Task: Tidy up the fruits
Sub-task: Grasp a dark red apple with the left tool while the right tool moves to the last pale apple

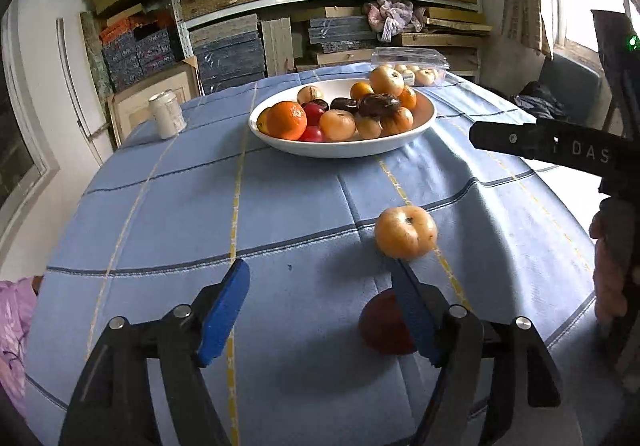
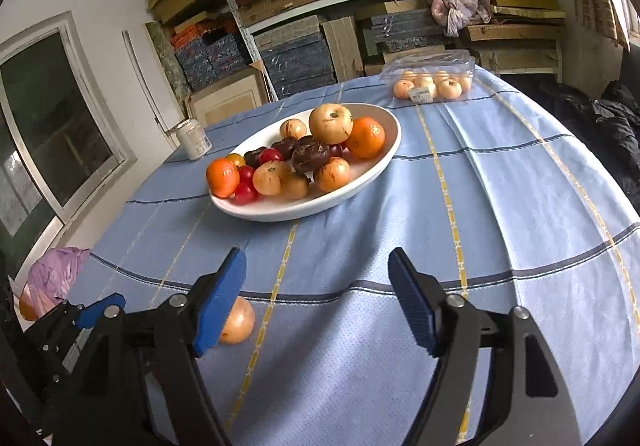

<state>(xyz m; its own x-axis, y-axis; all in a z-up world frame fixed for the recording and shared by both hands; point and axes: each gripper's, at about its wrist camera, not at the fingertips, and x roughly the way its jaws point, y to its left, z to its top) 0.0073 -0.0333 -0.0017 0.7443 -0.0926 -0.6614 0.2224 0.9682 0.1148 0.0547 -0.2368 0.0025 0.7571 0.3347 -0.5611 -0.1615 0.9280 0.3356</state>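
Observation:
A white bowl [image 1: 420, 126] piled with oranges, yellow, red and dark fruits stands at the far middle of the blue cloth. My left gripper [image 1: 318, 266] is open, with bare cloth between its blue pads. A yellow fruit [image 1: 405, 232] lies just beyond its right fingertip, and a red fruit [image 1: 380, 330] sits half hidden behind that finger. In the right wrist view my right gripper [image 2: 316, 258] is open and empty, pointing at the bowl [image 2: 372, 174]. The yellow fruit [image 2: 240, 322] lies behind its left finger.
A clear plastic box [image 2: 432, 82] of pale fruits sits behind the bowl. A white can [image 2: 194, 138] stands at the far left. A pink bag [image 2: 52, 278] hangs past the table's left edge. Stacked shelves fill the back wall. A hand [image 1: 608, 278] holds the right tool.

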